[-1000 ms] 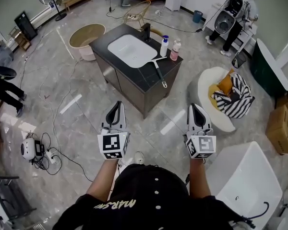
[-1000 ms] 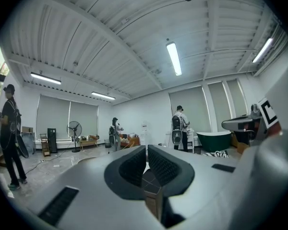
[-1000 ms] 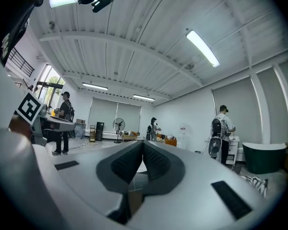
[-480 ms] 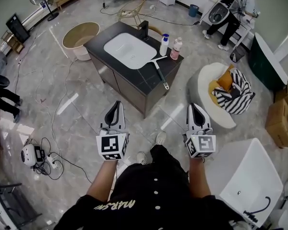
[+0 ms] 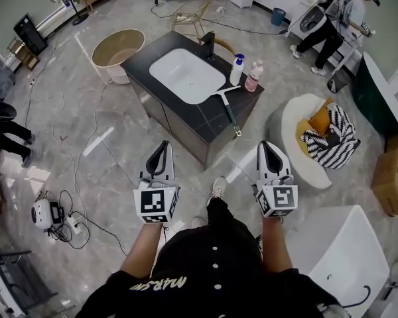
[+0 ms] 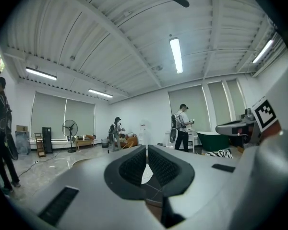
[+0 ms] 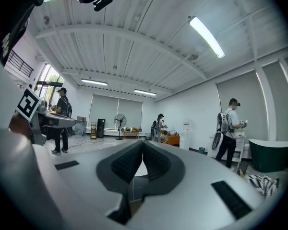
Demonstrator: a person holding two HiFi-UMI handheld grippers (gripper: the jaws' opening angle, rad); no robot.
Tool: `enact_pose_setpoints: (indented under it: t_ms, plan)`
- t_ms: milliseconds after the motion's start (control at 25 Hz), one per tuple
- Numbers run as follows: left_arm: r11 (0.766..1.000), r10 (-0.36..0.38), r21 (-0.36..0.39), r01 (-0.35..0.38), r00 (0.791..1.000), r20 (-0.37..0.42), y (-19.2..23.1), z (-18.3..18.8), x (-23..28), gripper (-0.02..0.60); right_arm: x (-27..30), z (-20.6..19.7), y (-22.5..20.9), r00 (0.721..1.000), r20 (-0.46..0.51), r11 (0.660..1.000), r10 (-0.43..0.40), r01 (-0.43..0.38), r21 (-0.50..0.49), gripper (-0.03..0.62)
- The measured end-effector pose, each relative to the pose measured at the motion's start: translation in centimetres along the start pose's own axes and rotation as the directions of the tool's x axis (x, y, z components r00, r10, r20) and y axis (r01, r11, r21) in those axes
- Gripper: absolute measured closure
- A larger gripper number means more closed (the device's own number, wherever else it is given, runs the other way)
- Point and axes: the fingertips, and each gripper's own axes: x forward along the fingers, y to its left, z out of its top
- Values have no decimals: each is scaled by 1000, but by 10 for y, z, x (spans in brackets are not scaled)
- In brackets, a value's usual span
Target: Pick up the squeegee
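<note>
The squeegee point(image 5: 227, 108) lies on the dark vanity counter point(image 5: 205, 121), its white blade beside the sink and its dark handle pointing toward the counter's near right corner. Both grippers are held level over the floor, well short of the vanity. In the head view my left gripper point(image 5: 162, 145) is at lower left and my right gripper point(image 5: 270, 146) at lower right. The left gripper point(image 6: 147, 147) is shut with nothing between its pads. My right gripper point(image 7: 142, 143) is shut and empty too.
A white sink point(image 5: 186, 75), a black faucet point(image 5: 207, 45) and two bottles point(image 5: 237, 69) share the counter. A beige round tub point(image 5: 117, 48) stands left of the vanity, a white chair with striped cushion point(image 5: 318, 141) to its right, a white bathtub point(image 5: 338, 257) at lower right. Cables point(image 5: 60, 214) lie on the floor; people stand around.
Both grippers have come closer to the vanity, which sits a little lower and further right in the head view. The person has stepped forward. Both jaws stay shut.
</note>
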Motion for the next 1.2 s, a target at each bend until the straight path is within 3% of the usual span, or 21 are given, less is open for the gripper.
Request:
enact_pose_setpoints:
  t_ms: [760, 960, 1200]
  plan:
    - [998, 66, -9, -66, 998, 17, 26, 30, 202, 561, 197, 11, -112, 998, 22, 998, 63, -63, -6, 595]
    - [995, 88, -38, -88, 996, 17, 22, 35, 241, 561, 229, 9, -139, 996, 11, 996, 85, -85, -22, 595]
    - [996, 85, -21, -85, 996, 0, 16, 33, 269, 561, 258, -4, -156, 995, -22, 995, 97, -98, -6, 595]
